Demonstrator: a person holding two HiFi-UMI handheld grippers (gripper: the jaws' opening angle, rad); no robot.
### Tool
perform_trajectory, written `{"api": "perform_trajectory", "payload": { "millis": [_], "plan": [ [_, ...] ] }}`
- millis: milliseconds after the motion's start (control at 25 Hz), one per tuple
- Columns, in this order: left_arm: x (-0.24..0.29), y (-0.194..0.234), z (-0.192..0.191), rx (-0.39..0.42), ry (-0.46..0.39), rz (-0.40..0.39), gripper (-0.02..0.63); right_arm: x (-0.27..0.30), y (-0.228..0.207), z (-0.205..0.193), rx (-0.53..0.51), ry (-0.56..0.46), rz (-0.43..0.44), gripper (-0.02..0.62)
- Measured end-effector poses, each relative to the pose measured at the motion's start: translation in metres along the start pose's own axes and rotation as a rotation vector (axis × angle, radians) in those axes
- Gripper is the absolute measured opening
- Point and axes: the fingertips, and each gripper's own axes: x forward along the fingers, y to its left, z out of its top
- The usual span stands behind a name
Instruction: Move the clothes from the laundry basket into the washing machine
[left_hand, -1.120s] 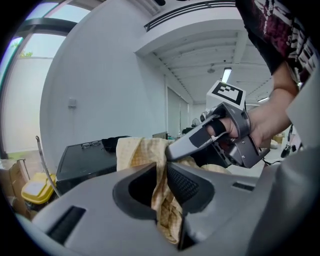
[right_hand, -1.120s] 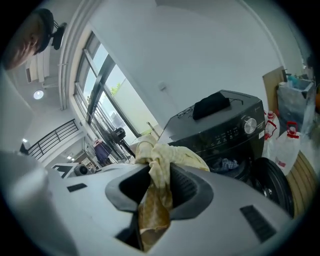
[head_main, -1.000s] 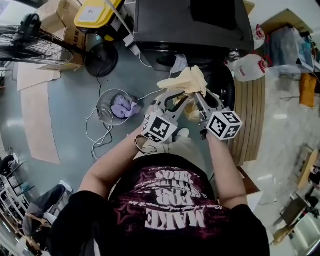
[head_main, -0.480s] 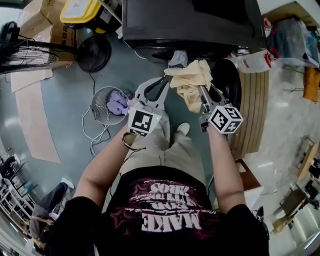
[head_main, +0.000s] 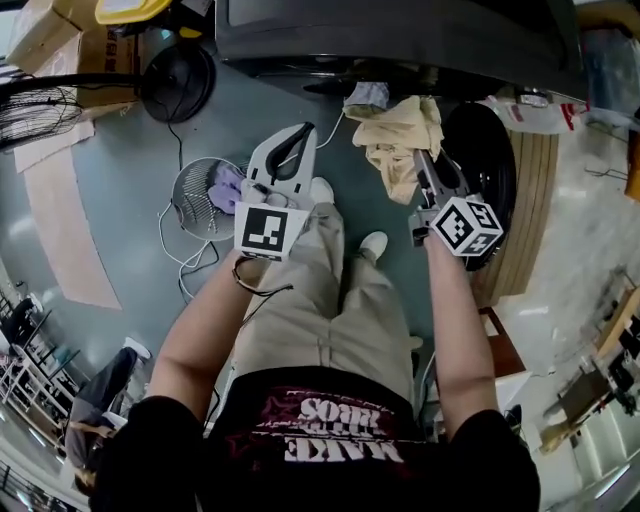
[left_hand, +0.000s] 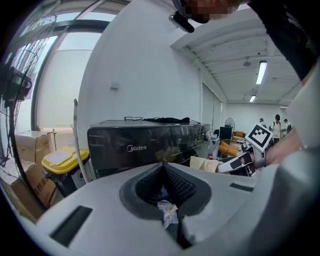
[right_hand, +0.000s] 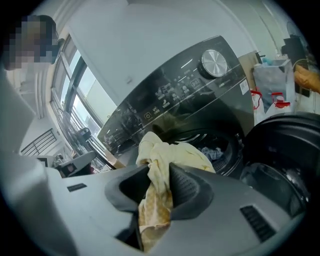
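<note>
– Yellow garment: where is it?
– Bunched in the right gripper, whose jaws are clamped on a fold of it and stand part open round the cloth. It hangs just before the open front of the washing machine, beside the round door, which is swung open.
– And the left gripper?
– Its jaws have just been closing and now meet. A small pale scrap shows in the slit between them. Whether it is pinched or lies beyond, I cannot tell.
– Anything in the drum?
– Some pale laundry lies inside.
– The laundry basket?
– A wire one on the floor, left of the person's legs, with a purple garment in it.
</note>
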Motion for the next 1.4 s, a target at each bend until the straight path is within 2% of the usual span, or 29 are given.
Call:
{"api": "perform_trajectory", "payload": {
  "millis": [240,480,600,720,760,840,880,1040,1240,1320,1400],
  "plan": [
    [0.014,0.019,-0.030,-0.038,0.024,0.004,0.005,0.034,-0.021,-0.004,-0.023,-0.018,-0.009,0.117],
    [0.016,0.021,-0.053,-0.056,0.041,-0.019,0.005,0.078,-0.042,-0.002,-0.084,-0.040,-0.014,0.117],
    [0.009,0.018,-0.064,-0.051,0.067,-0.050,0.005,0.109,-0.056,0.011,-0.079,-0.096,-0.025,0.117],
    [0.003,0.012,-0.075,-0.035,0.104,-0.096,0.005,0.141,-0.072,0.033,-0.081,-0.206,-0.034,0.121],
    [0.001,0.010,-0.077,-0.028,0.114,-0.115,0.005,0.152,-0.077,0.036,-0.105,-0.233,-0.035,0.150],
    [-0.001,0.007,-0.080,-0.013,0.126,-0.149,0.005,0.171,-0.087,0.032,-0.168,-0.222,-0.050,0.366],
    [-0.003,0.005,-0.080,-0.008,0.129,-0.158,0.005,0.175,-0.091,0.028,-0.194,-0.197,-0.066,0.379],
    [-0.006,-0.001,-0.083,-0.031,0.147,-0.166,0.005,0.165,-0.082,0.018,-0.277,-0.144,-0.080,0.368],
    [0.002,-0.012,-0.072,-0.048,0.131,-0.168,0.005,0.144,-0.073,0.009,-0.287,-0.104,-0.043,0.347],
    [0.005,-0.016,-0.068,-0.057,0.128,-0.162,0.005,0.134,-0.070,0.005,-0.299,-0.083,-0.031,0.314],
    [0.006,-0.020,-0.064,-0.060,0.123,-0.154,0.005,0.121,-0.067,0.001,-0.322,-0.068,-0.034,0.235]
  ]
}}
